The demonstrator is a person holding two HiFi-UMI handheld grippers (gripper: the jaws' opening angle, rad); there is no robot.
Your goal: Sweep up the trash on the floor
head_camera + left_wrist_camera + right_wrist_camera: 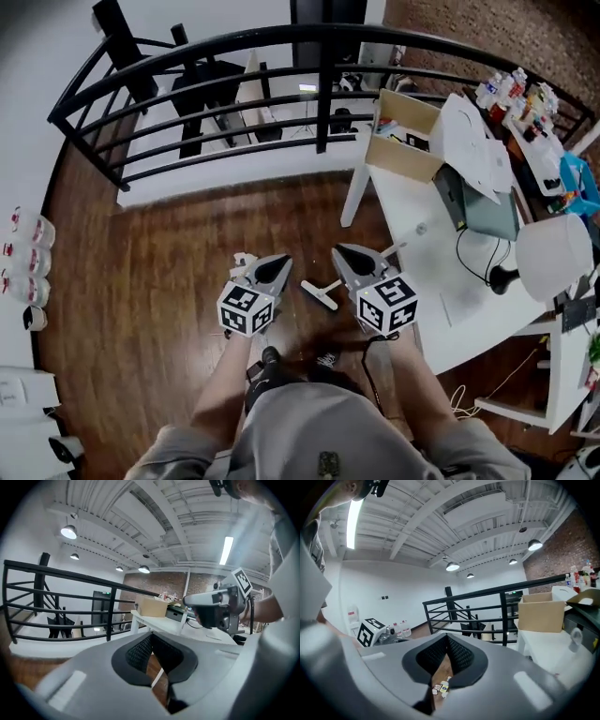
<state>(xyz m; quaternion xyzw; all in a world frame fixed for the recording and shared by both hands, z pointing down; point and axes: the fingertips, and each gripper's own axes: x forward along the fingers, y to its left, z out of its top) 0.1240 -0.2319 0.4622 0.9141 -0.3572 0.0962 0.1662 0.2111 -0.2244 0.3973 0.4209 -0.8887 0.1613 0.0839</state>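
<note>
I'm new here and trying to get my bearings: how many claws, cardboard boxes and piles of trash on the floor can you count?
left claw and right claw: 2
cardboard box: 1
trash pile: 1
Total: 4

Trash (242,263) partly behind left claw (279,265); perhaps wrappers.

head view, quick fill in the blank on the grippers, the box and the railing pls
1. The left gripper and the right gripper both have jaws that are ____, with nothing held.
2. The open box on the white table is made of ____.
3. The railing beyond the wooden floor is ____ in colour.
Missing words: shut; cardboard; black.
</note>
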